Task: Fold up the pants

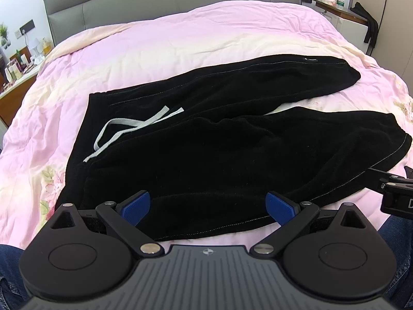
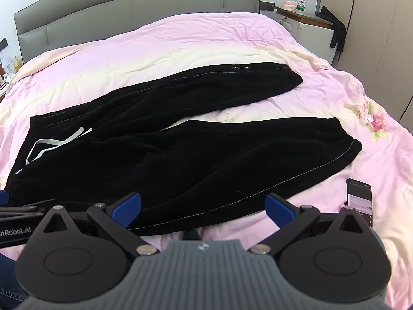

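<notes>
Right now I have both tools hanging just short of the black pants (image 1: 206, 139), which lie spread flat across the pink duvet (image 1: 180, 46), waistband toward 9 o'clock and both cuffs toward 3 o'clock. My left gripper (image 1: 207, 206) is released, blue pads wide apart over the near hem with nothing between them. My right gripper (image 2: 202, 206) is likewise spread wide and empty, poised over the near leg's lower edge.

The legs split in a V, with a wedge of duvet showing between them at about 1 o'clock in the right view. If I lift only the near leg's edge, I expect the far leg to land askew and the fold to come out crooked. The fabric looks thick and limp, so a shallow pinch could catch one layer and let the other sag.

The grey drawstring (image 1: 134, 126) trails loose across the waist at 10 o'clock; a careless sweep could drag it out or trap it in the fold.

A phone (image 2: 359, 193) rests on the duvet at 3 o'clock of my right tool, near the nearer cuff. Swinging that cuff or the tool outward could knock it. Pinching too deep might also grab the duvet together with the hem.
</notes>
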Tool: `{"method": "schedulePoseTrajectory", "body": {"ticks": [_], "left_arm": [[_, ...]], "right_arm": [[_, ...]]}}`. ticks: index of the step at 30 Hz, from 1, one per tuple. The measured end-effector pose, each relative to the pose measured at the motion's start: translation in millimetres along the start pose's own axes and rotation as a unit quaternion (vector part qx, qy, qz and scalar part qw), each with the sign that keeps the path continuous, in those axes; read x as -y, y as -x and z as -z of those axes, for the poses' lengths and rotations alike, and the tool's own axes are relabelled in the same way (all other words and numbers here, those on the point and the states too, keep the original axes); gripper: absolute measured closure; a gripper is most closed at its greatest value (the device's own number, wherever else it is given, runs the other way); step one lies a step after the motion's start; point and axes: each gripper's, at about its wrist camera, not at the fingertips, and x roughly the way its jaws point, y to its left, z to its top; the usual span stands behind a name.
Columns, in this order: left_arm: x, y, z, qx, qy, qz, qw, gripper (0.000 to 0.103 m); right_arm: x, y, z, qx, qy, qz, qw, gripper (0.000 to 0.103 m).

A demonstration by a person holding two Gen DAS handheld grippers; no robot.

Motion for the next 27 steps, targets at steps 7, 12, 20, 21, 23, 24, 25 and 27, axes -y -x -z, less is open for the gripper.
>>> {"method": "schedulePoseTrajectory", "body": {"ticks": [7, 12, 20, 21, 23, 24, 25, 27], "left_arm": [[-22.7, -19.0, 1.6, -0.020, 0.033, -0.002, 0.9993, 0.000], [-60.1, -44.5, 3.1, -0.054, 0.105, 0.009, 0.9930, 0.000], [-159.9, -79.7, 20.7, -0.114, 0.316, 0.023, 0.9416, 0.000], [-171.5, -82.8, 25.2, -0.120, 0.349, 0.034, 0.9289, 0.000], [-186.0, -89.7, 34.8, -0.132, 0.403, 0.052, 0.9042, 0.000], [-188.0, -94.2, 37.3, -0.138, 0.420, 0.057, 0.8952, 0.000], [-189.7, -98.2, 40.6, -0.143, 0.431, 0.061, 0.8888, 0.000], [-189.4, -104.0, 47.7, -0.152, 0.449, 0.065, 0.8781, 0.000]], "right_arm": [[17.9, -8.8, -6.0, 0.001, -0.008, 0.015, 1.000, 0.005], [52.2, -18.3, -24.6, 0.013, -0.039, 0.034, 0.999, 0.005], [159.7, -50.3, -64.2, 0.050, -0.205, 0.005, 0.977, 0.005], [173.2, -57.6, -66.3, 0.047, -0.231, -0.005, 0.972, 0.005], [199.0, -77.6, -70.2, 0.034, -0.278, -0.036, 0.959, 0.005], [211.8, -89.2, -70.8, 0.024, -0.305, -0.048, 0.951, 0.005], [220.4, -100.0, -69.7, 0.013, -0.332, -0.052, 0.942, 0.005], [240.3, -120.9, -64.3, -0.005, -0.387, -0.042, 0.921, 0.005]]}}
